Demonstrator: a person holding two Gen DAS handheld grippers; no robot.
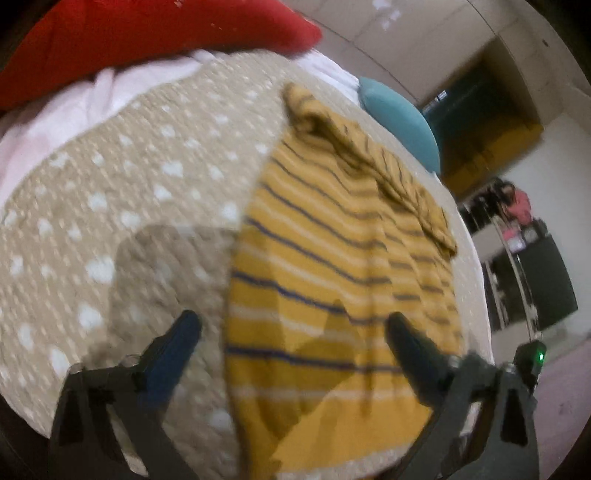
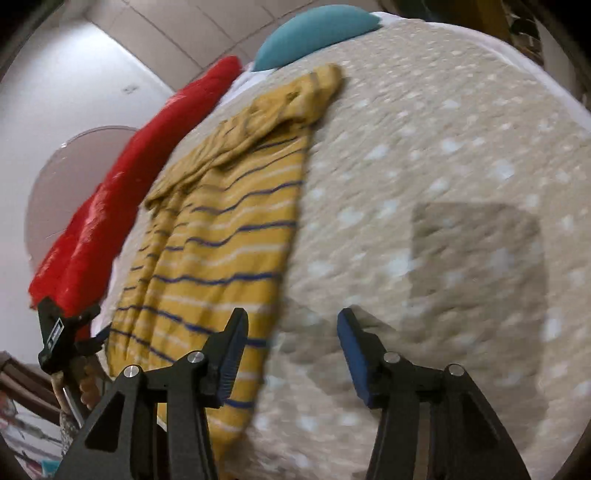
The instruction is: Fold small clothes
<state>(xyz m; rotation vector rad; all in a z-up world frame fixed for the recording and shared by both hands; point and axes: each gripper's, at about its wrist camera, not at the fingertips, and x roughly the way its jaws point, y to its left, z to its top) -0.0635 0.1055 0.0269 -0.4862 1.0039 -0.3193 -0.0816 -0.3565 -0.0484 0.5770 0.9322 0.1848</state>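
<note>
Basically striped shirt lies lengthwise ahead; left gripper jaws apart over hem, right gripper jaws apart at its edge.

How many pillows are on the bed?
2. The red pillow lies along the far edge of the bed, beyond the striped yellow shirt. The teal pillow sits at the corner near the shirt's bunched end. More could be hidden outside the views.

Striped garment blurred (hem cropped)

One striped garment, one dotted blanket, two cushions: red, teal.
</note>
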